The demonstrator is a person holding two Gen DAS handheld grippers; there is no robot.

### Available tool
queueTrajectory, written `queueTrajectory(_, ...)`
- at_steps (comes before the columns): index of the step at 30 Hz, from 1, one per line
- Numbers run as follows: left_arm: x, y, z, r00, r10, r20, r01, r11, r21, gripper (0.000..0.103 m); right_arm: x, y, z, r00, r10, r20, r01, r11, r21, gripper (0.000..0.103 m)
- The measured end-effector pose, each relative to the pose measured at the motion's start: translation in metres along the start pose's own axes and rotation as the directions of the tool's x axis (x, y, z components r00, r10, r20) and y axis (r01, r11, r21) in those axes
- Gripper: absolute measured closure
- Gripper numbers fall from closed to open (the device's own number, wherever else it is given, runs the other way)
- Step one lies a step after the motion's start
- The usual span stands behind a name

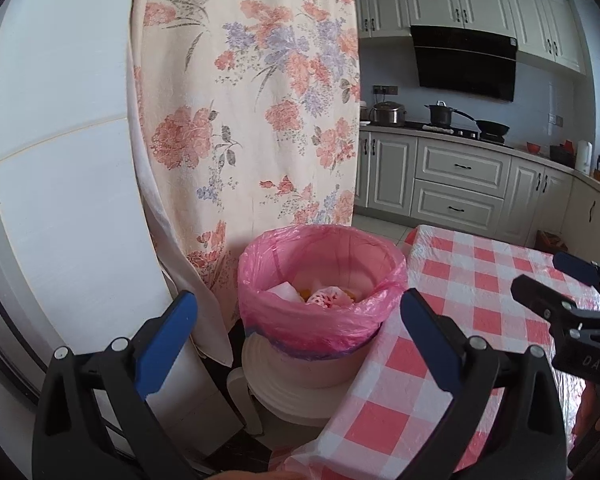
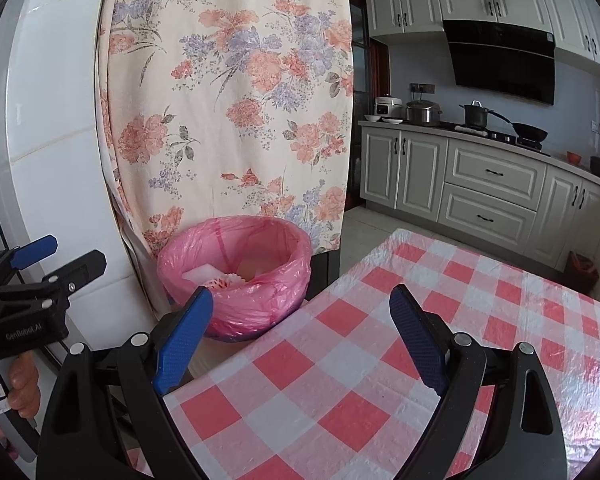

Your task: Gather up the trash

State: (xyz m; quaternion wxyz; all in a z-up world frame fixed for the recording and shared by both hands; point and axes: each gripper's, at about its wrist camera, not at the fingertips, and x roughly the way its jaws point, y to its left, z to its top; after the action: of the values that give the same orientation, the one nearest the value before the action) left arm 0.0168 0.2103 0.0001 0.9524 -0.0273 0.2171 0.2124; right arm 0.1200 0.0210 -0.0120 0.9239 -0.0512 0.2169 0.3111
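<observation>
A kitchen runs along the far wall, with pale cabinets (image 2: 488, 188), a black hood (image 2: 504, 60) and pots on the hob; nearer hangs a floral curtain (image 1: 244, 92), and at my right lies a table under a red-checked cloth (image 2: 380, 360). The bin (image 1: 320, 312), lined with a pink bag (image 1: 324, 276), stands just beside the table's left edge, at the foot of the curtain, and it holds the trash (image 1: 324, 296): white paper and some crumpled pink-and-white wrapping, with something orange below. My left claw (image 1: 298, 332) points straight at the bin, its jaws wide and empty, one blue pad on each side of the liner. My right claw (image 2: 300, 340) hangs over the near corner of the table, also wide and holding nothing. I see no loose litter on the cloth, so I judge the picking-up done and the bag itself the next concern. To do that well, I would take the liner's folded rim from opposite sides, gripping only plastic and not the bin wall. The film looks thin, so a shallow pinch may slip or tear; a deep bite and a straight upward lift seem safer, keeping clear of the curtain.
</observation>
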Motion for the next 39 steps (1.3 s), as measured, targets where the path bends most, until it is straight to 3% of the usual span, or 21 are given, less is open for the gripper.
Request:
queueTrajectory(7,-0.0042,-0.0077,-0.0051,1.000,-0.018,0.000,0.018,0.999,0.033,0.005,-0.0019,-0.0018,0.0004,1.000,0.007,0.000,-0.007,1.000,0.009,0.018)
queueTrajectory(39,-0.0011,-0.0016,-0.0069,0.999,-0.034,-0.013,0.035,0.999,0.017,0.005,-0.0047,0.0065,0.0026,1.000,0.013,0.012,-0.013,1.000,-0.007,0.018)
